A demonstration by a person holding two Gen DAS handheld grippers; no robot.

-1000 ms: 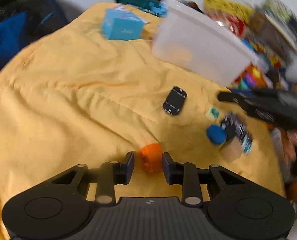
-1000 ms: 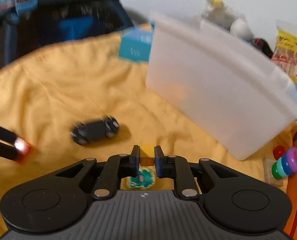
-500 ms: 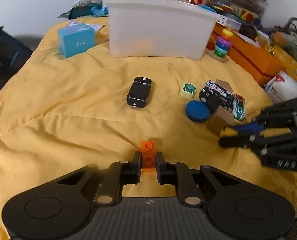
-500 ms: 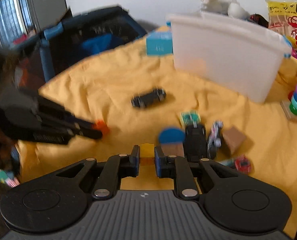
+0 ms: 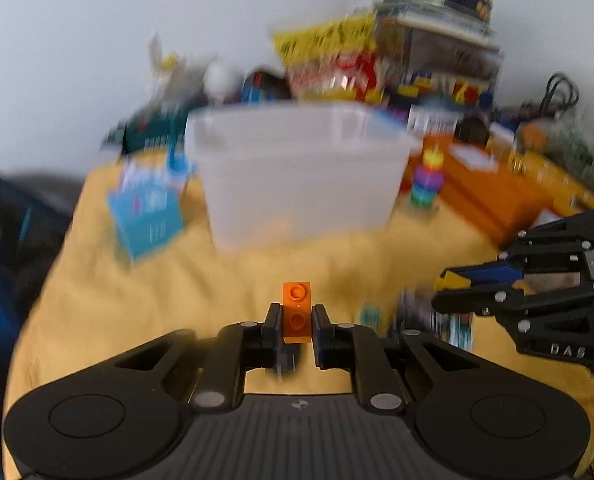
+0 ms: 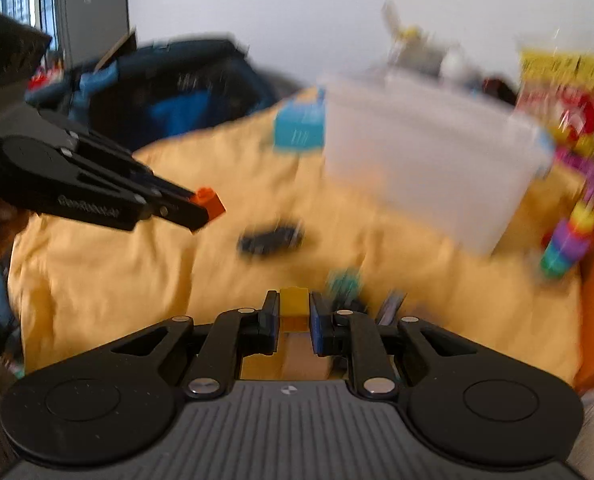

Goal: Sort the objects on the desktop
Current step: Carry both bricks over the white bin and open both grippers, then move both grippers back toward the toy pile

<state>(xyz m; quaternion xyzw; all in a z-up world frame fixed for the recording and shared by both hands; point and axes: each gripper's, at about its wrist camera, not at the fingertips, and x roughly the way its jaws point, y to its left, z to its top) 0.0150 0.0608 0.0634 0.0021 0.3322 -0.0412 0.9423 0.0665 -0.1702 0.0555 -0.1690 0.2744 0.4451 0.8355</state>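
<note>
My left gripper (image 5: 295, 316) is shut on an orange brick (image 5: 296, 311) and holds it in the air over the yellow cloth (image 5: 137, 300), facing the white plastic bin (image 5: 301, 176). It also shows in the right wrist view (image 6: 201, 210) at the left with the orange brick (image 6: 209, 202) at its tip. My right gripper (image 6: 293, 312) is shut on a yellow brick (image 6: 294, 301), held above the cloth. It shows in the left wrist view (image 5: 449, 280) at the right. A black toy car (image 6: 271, 238) lies on the cloth.
A blue box (image 5: 149, 216) stands left of the bin. A rainbow ring stacker (image 5: 427, 182) and an orange case (image 5: 493, 196) are to its right. Small toys (image 5: 429, 316) lie below the right gripper. Clutter lines the back wall. A dark bag (image 6: 177, 88) sits left.
Both grippers have lifted with their bricks and moved toward the white bin, which now looms larger. The views are blurred by the motion.
</note>
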